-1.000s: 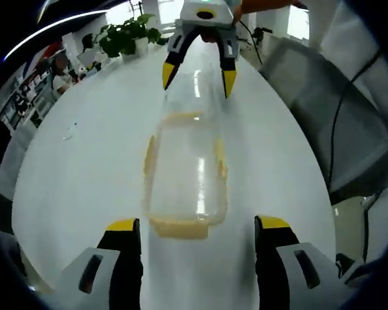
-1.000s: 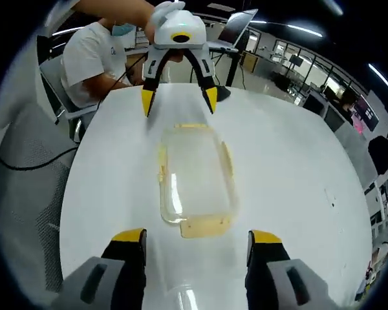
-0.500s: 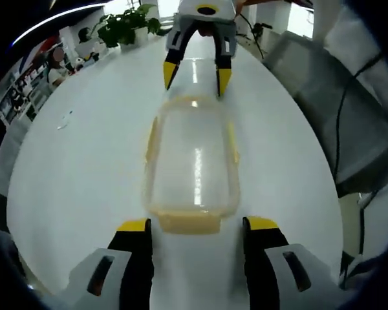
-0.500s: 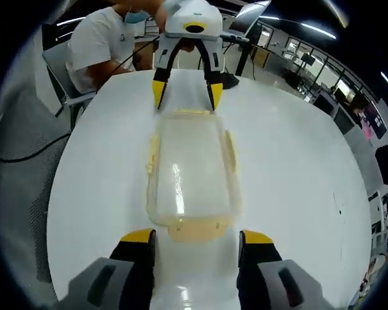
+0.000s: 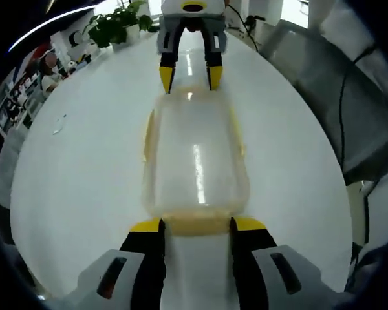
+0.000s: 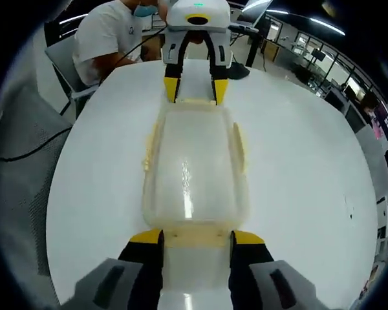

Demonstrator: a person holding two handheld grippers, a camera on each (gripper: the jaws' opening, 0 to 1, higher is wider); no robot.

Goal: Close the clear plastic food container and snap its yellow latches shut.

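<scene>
With each claw part-open astride an end latch (image 5: 193, 224), nothing gripped — uneven push could skid the box (image 5: 194, 158) off-line between left claw (image 5: 194, 226) and right claw (image 6: 189, 237).

no readable text, labels, brands or numbers in either view; nothing legible on the container (image 5: 195, 158), the tools or the worktop (image 6: 297, 168)

I'm looking at what is probably an open-plan office: a long white worktop (image 6: 297, 168) is stretching toward a seated person (image 6: 110, 39), grey mesh chairs (image 5: 323, 97) are flanking it, and a potted plant (image 5: 116, 26) is sitting at its end.
</scene>
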